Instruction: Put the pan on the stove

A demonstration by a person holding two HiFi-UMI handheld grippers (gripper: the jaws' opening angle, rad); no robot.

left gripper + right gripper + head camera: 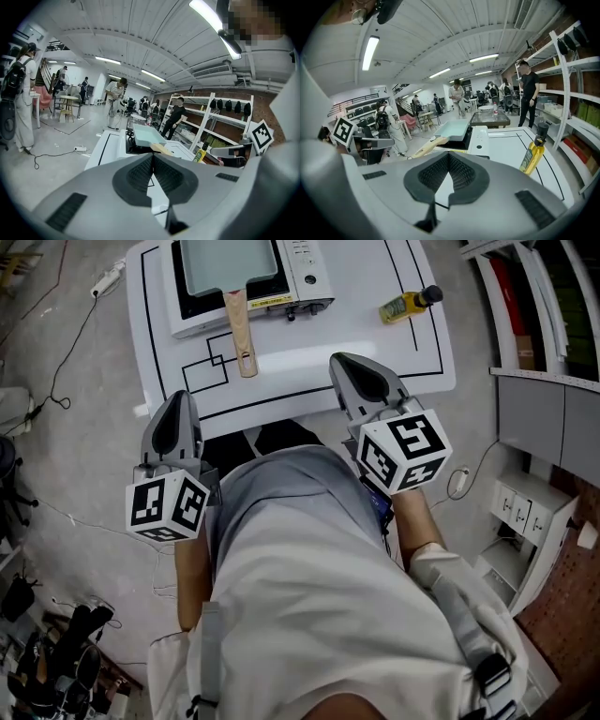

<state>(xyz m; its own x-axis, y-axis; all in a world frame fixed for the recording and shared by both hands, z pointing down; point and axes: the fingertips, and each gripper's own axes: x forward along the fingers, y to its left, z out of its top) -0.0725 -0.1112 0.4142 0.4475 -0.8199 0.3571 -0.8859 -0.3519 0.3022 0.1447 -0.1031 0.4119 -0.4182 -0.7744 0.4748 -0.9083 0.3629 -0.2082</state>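
Note:
A pale green square pan (pixel 228 264) with a wooden handle (pixel 240 332) sits on the white portable stove (pixel 305 277) at the back of the white table (pixel 375 357). The handle sticks out toward me past the stove's front edge. My left gripper (pixel 174 420) is shut and empty, held off the table's near left edge. Also shut with nothing in it, my right gripper (pixel 361 374) hovers over the table's near edge. The pan (pixel 454 130) shows ahead of the right gripper (pixel 449 155), and the same pan (pixel 146 133) lies beyond the left gripper (pixel 152 158).
A yellow oil bottle (pixel 409 304) with a black cap lies on the table's right part. A power strip (pixel 106 280) and cable lie on the floor at left. Shelving (pixel 539 352) stands at right. Several people stand in the room behind the table.

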